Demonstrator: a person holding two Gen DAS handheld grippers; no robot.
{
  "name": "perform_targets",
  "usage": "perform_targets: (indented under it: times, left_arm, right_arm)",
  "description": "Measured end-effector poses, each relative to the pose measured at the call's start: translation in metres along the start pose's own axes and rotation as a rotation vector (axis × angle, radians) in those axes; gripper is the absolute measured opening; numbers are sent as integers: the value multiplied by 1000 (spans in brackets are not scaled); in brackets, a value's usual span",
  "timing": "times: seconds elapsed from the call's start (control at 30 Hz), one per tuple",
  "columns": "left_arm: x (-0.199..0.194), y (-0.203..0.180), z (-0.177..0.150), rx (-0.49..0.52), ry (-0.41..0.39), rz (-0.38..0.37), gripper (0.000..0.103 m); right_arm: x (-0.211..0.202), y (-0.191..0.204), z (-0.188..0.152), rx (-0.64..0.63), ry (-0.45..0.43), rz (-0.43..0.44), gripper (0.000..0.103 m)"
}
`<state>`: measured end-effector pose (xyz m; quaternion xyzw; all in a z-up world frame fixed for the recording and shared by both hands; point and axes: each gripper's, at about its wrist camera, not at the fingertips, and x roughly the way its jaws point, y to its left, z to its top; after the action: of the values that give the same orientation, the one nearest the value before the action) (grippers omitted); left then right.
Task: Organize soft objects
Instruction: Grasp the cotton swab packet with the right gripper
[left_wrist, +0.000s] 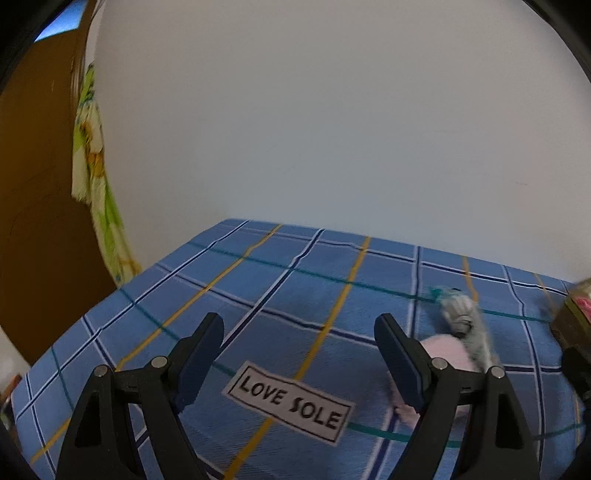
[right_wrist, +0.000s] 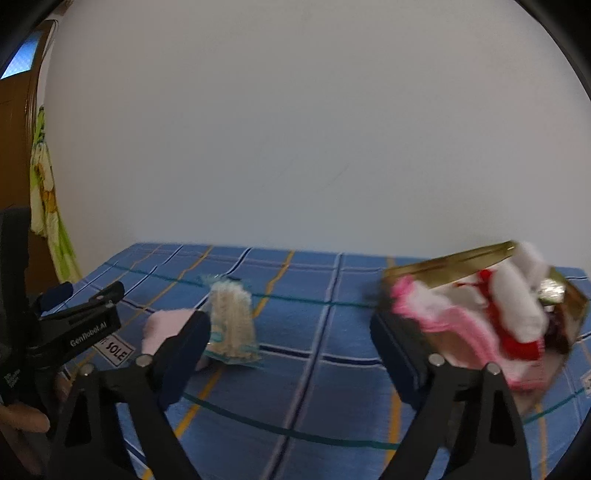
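Observation:
A pink soft piece (left_wrist: 447, 349) (right_wrist: 166, 326) and a fuzzy cream-grey piece with teal trim (left_wrist: 463, 314) (right_wrist: 232, 325) lie side by side on the blue plaid bedsheet (left_wrist: 295, 288). A gold box (right_wrist: 461, 256) on the right holds pink, white and red soft items (right_wrist: 461, 325). My left gripper (left_wrist: 300, 325) is open over bare sheet, with the pink piece just right of its right finger. My right gripper (right_wrist: 290, 326) is open too, between the fuzzy piece and the box, with nothing between its fingers. The picture is blurred by motion.
A "LOVE SOLE" label (left_wrist: 288, 402) is sewn on the sheet. A white wall (left_wrist: 332, 129) stands behind the bed. A green floral cloth (left_wrist: 96, 184) hangs beside a brown door (left_wrist: 37, 203) at left. The left gripper (right_wrist: 88, 291) and a hand (right_wrist: 22, 421) show in the right wrist view.

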<state>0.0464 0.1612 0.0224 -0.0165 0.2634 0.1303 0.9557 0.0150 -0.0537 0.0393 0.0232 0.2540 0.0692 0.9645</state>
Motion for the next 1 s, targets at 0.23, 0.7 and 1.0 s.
perform_targets:
  times: [0.23, 0.7, 1.0]
  left_arm:
    - [8, -1, -1, 13, 27, 8, 86]
    - [10, -9, -1, 61, 59, 4, 86]
    - [10, -10, -1, 50, 81, -42, 86]
  right_arm:
    - [60, 20, 14, 3, 145, 94, 84]
    - [119, 20, 10, 85, 357, 131, 61]
    - [110, -6, 8, 192, 369, 206, 42]
